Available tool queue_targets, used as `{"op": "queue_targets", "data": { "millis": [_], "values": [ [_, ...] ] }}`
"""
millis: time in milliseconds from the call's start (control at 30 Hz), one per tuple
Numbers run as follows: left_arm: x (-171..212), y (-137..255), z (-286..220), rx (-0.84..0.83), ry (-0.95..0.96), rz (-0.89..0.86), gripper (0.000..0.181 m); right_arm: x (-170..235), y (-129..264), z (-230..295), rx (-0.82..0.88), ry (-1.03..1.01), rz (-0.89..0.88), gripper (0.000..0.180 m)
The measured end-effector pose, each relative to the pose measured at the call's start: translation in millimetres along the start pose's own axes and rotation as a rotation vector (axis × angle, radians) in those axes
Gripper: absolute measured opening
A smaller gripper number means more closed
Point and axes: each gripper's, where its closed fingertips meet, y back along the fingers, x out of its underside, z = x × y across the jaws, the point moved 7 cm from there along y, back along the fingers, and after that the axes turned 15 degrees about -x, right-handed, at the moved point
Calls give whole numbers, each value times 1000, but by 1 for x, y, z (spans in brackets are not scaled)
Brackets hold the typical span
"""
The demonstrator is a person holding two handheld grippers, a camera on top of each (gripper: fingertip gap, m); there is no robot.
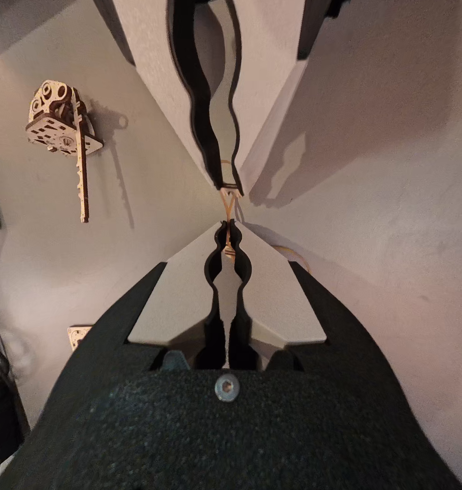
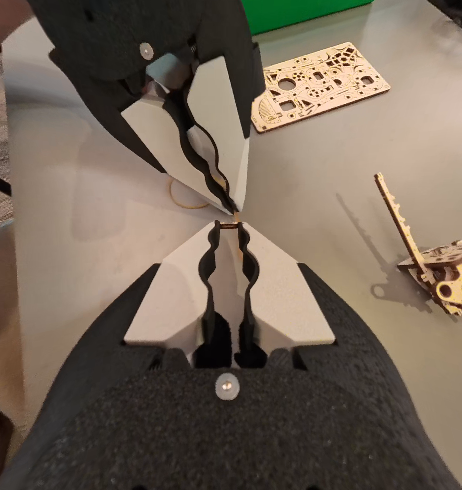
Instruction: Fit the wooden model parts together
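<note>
From my left wrist view, my left gripper (image 1: 227, 222) is pressed together on a thin wooden piece (image 1: 229, 209), pale and laser-cut, with a Y-shaped fork that widens toward the other tool. Its lower end runs down between my fingers, where a small notched tab shows in the gap. My right gripper (image 1: 231, 188) comes in from the top and pinches the wide, toothed end of the same piece, so the piece bridges the two tips just above the grey table (image 1: 383, 212). Off to the left stands the half-built wooden model (image 1: 57, 119), a perforated block on a flat base with a long notched strip (image 1: 83, 180) sticking out of it. A corner of a wooden sheet (image 1: 77, 336) peeks out beside my left finger.

From my right wrist view, my right gripper (image 2: 229, 225) holds a short flat edge of the piece (image 2: 229, 225) crosswise between its tips, dark-burnt along the rim. My left gripper (image 2: 234, 210) reaches down from the upper left, tips closed on a thin sliver of the same wood. A rubber band (image 2: 188, 204) lies on the table (image 2: 304, 172) behind it. The punched-out wooden sheet (image 2: 322, 87) lies flat farther back, near a green box (image 2: 304, 13). The model (image 2: 447, 281) sits at the right, its notched strip (image 2: 397, 217) tilted upward.
</note>
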Motion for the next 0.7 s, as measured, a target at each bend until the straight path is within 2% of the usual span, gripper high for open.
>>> {"op": "queue_targets", "data": {
  "millis": [300, 700],
  "values": [
    [5, 5, -1, 5, 13, -1, 0, -5, -17, -5, 15, 153, 23, 13],
    [10, 9, 3, 2, 20, 7, 0, -6, -33, -12, 18, 160, 60, 13]
  ]
}}
